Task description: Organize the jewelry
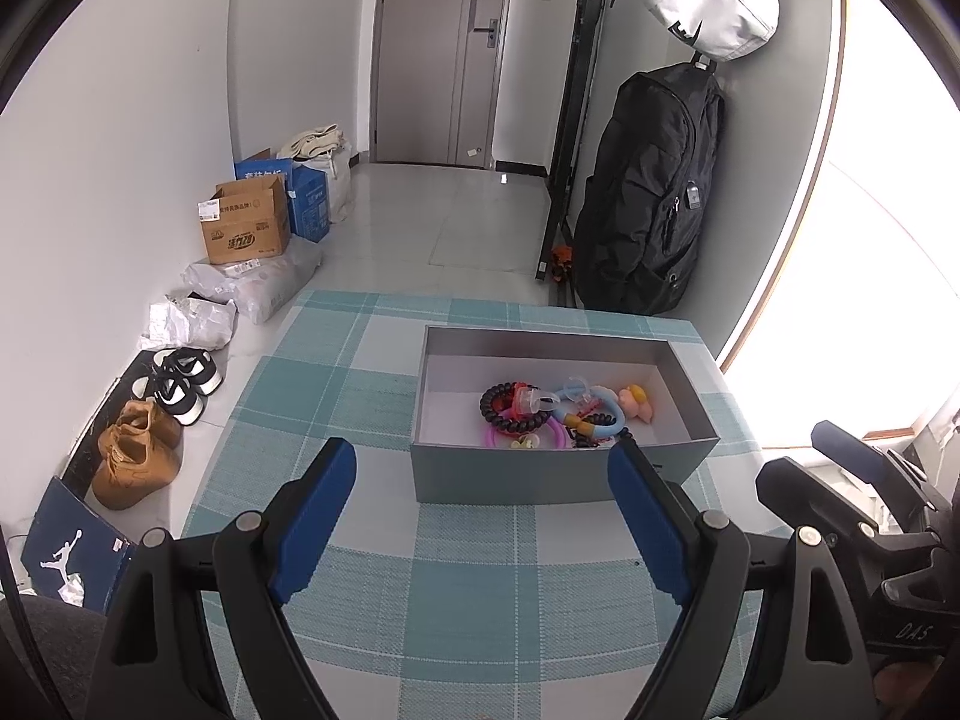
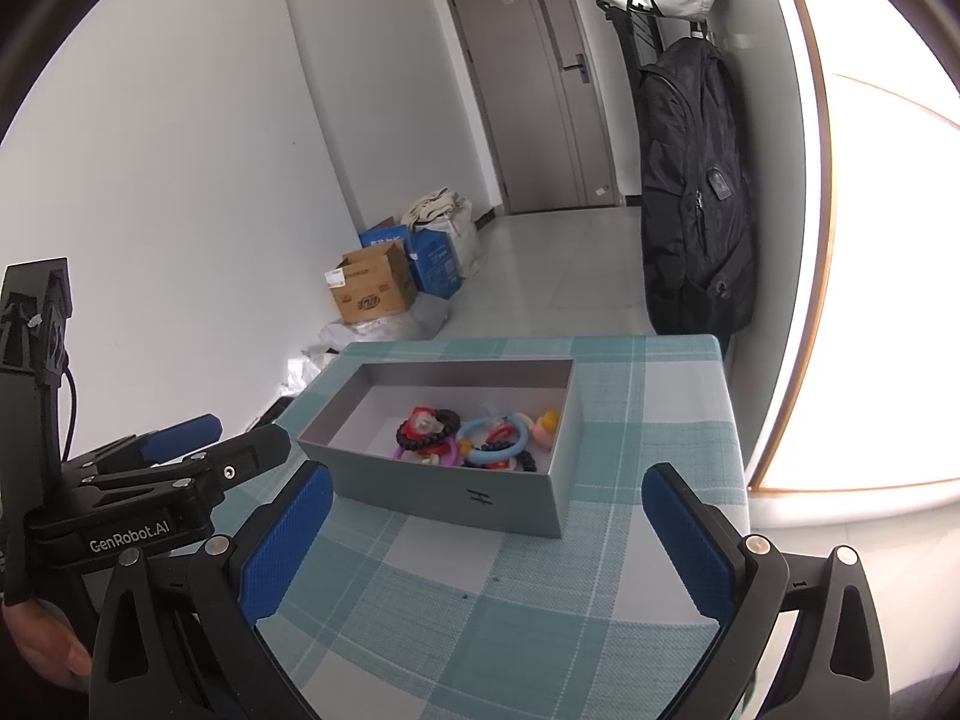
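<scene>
Both the left gripper [image 1: 480, 468] and right gripper [image 2: 486, 495] hang spread and empty before the box [image 1: 540, 480] near the table's [image 1: 336, 354] far right corner; its jewelry [image 1: 558, 414] looks gathered, so sorting seems finished or awaits regrasping.

Blown-out daylight from window [image 1: 888, 228] at right; fisheye-warped, dark edges.

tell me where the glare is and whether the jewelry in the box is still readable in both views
Left wrist view: the window at right is blown out white, yet the jewelry inside the grey box stays evenly lit and legible. Right wrist view: the same overexposure at right, fisheye bending of the walls, and the jewelry is smaller but distinct.
</scene>
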